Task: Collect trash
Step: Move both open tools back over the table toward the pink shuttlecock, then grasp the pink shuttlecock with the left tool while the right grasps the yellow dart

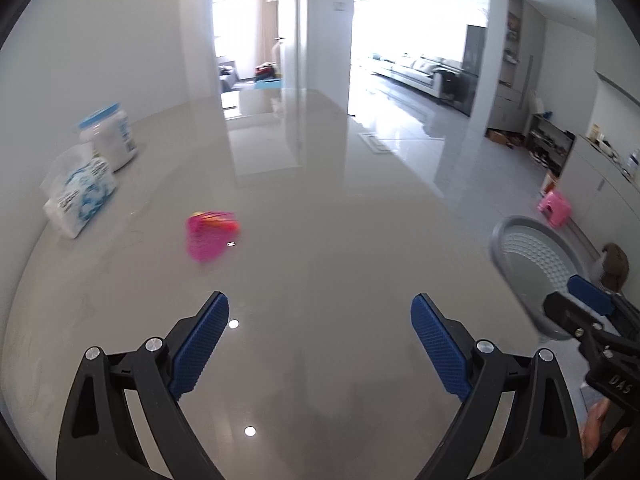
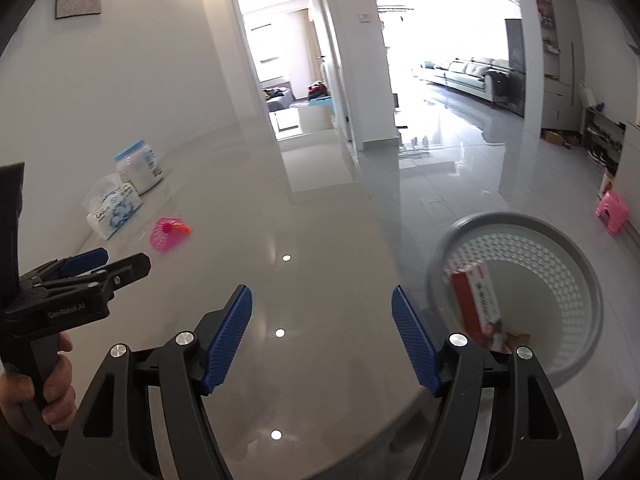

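Note:
A pink piece of trash (image 1: 210,235) lies on the glossy grey table (image 1: 320,208), ahead and left of my open, empty left gripper (image 1: 320,344). It also shows in the right wrist view (image 2: 168,235). A grey perforated waste basket (image 2: 520,292) stands on the floor past the table's right edge, with a red and white box (image 2: 478,308) inside; its rim shows in the left wrist view (image 1: 532,264). My right gripper (image 2: 322,338) is open and empty over the table, just left of the basket. The left gripper shows in the right wrist view (image 2: 116,266), and the right gripper shows in the left wrist view (image 1: 576,300).
A tissue pack (image 1: 80,196) and a white jar with a blue lid (image 1: 110,136) stand at the table's far left by the wall. A pink stool (image 2: 612,210) sits on the tiled floor at right. A doorway and a living room lie beyond.

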{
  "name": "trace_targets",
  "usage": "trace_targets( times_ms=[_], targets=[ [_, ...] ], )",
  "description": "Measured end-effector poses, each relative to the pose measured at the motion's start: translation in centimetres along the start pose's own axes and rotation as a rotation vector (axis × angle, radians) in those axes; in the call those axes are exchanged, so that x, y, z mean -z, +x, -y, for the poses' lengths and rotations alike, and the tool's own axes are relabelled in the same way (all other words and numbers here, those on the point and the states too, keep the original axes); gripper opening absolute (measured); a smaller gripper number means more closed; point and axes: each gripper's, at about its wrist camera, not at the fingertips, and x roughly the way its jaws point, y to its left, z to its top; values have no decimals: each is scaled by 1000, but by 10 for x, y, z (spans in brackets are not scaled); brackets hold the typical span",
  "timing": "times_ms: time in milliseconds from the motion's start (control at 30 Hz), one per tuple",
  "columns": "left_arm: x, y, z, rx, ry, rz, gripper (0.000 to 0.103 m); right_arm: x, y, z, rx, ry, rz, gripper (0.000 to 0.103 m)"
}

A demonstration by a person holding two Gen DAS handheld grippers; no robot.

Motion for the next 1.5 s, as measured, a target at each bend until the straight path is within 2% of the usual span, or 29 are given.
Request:
trace_targets(
  times_ms=[233, 467, 733, 1033, 1133, 1233, 1333, 1400, 1433, 1467, 1500],
  targets=[
    [6, 17, -72, -132, -82, 17, 91, -16, 31, -48, -67, -48, -20, 70],
    [-2, 53, -124, -174, -160, -2, 91, -25, 62, -84, -103, -91, -23, 70],
    [-12, 103, -134, -195, -166, -55, 91, -28, 98, -91, -121, -75, -57, 71],
    [-30, 150, -140, -192, -181, -120, 91, -27, 116, -82, -127, -35, -83, 71],
    [-37, 159, -144, -205, -187, -118, 83, -28, 121, -79, -127, -27, -88, 71],
    [-41, 166, -144, -214, -186, -130, 71, -28, 124, -75, -136, -16, -94, 71],
    [-44, 169, -141, -196, -178, -131, 47, -27, 127, -73, -140, -17, -99, 71],
    [-44, 169, -140, -186, -173, -128, 18, -25, 129, -73, -139, -19, -106, 71],
    [-43, 168, -140, -172, -176, -127, 16, -25, 130, -73, -140, -18, -109, 71],
    [-43, 167, -141, -167, -177, -120, 8, -24, 130, -72, -141, -16, -110, 71],
    [-43, 165, -140, -162, -179, -116, 7, -24, 130, -72, -142, -15, -109, 71]
  ],
)
